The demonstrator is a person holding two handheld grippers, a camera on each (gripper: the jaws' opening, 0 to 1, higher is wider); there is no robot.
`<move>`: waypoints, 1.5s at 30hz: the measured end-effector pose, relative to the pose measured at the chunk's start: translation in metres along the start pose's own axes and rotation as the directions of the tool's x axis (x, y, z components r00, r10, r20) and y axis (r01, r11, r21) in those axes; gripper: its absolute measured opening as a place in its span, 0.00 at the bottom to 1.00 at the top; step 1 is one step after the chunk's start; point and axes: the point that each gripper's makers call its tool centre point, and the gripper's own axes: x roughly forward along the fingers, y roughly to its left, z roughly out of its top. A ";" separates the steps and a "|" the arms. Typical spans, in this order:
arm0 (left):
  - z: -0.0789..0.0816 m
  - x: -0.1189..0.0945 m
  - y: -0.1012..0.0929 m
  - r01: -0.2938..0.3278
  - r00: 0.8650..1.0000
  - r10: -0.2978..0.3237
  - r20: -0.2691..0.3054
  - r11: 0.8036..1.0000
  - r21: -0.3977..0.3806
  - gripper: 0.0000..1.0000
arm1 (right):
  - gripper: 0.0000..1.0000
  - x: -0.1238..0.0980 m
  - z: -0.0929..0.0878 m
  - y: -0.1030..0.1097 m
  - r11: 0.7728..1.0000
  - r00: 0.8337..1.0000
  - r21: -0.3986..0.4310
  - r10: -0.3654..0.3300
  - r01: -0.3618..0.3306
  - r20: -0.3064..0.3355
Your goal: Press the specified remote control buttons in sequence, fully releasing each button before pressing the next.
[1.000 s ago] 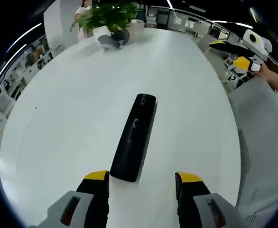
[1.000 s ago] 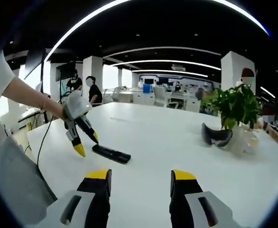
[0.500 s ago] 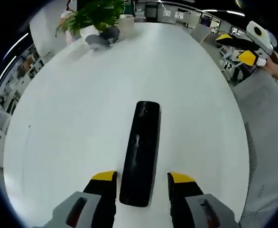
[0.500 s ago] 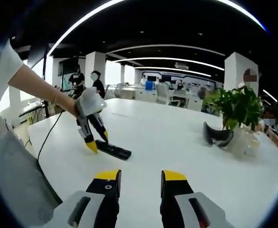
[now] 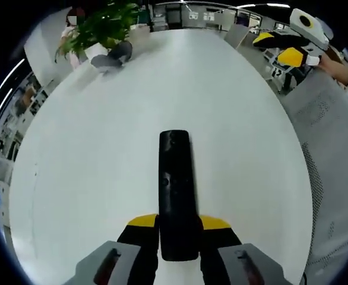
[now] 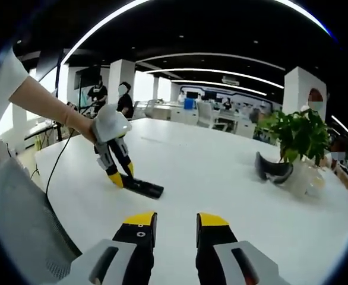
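In the left gripper view, your left gripper [image 5: 178, 222] had its jaws closed against the near end of the black remote [image 5: 176, 185], which ran straight ahead across the white table [image 5: 85, 166]. In the right gripper view, your right gripper [image 6: 176, 219] held nothing, jaws narrowly apart; the remote lay ahead, left of them.

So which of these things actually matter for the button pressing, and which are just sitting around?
In the job:
- remote control
- left tool, closed on its near end
- right tool, hovering nearly shut over the table

Lying about:
- potted plant
- dark goggles
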 end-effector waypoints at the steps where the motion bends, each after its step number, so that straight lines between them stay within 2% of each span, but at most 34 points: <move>1: -0.001 0.000 -0.003 0.017 1.000 -0.017 -0.005 1.000 -0.002 0.24 | 0.24 0.000 0.000 0.000 1.000 1.000 0.001 -0.001 0.001 0.002; 7: -0.005 -0.002 -0.025 0.047 0.998 -0.044 -0.042 0.995 0.093 0.24 | 0.22 0.000 0.000 0.000 1.000 1.000 0.005 0.004 -0.004 0.000; 10: -0.006 -0.002 -0.035 0.055 0.997 -0.049 -0.059 0.992 0.111 0.24 | 0.21 -0.001 0.000 0.001 1.000 1.000 0.001 0.008 -0.008 0.001; 18: -0.011 -0.004 -0.059 0.060 0.996 -0.050 -0.079 0.990 0.126 0.24 | 0.21 -0.001 0.000 0.002 1.000 1.000 0.005 0.010 -0.010 0.001; 25: -0.013 -0.004 -0.073 0.063 0.995 -0.052 -0.085 0.989 0.134 0.24 | 0.20 0.001 -0.004 0.009 0.999 0.999 -0.014 0.037 -0.038 -0.022; 34: -0.015 -0.005 -0.089 0.055 0.996 -0.047 -0.070 0.992 0.110 0.24 | 0.18 0.001 -0.006 0.011 0.998 0.998 -0.028 0.049 -0.050 -0.038; 45: -0.015 -0.005 -0.105 0.045 0.995 -0.036 -0.088 0.994 0.103 0.24 | 0.13 0.004 -0.011 0.022 0.993 0.993 -0.068 0.093 -0.097 -0.069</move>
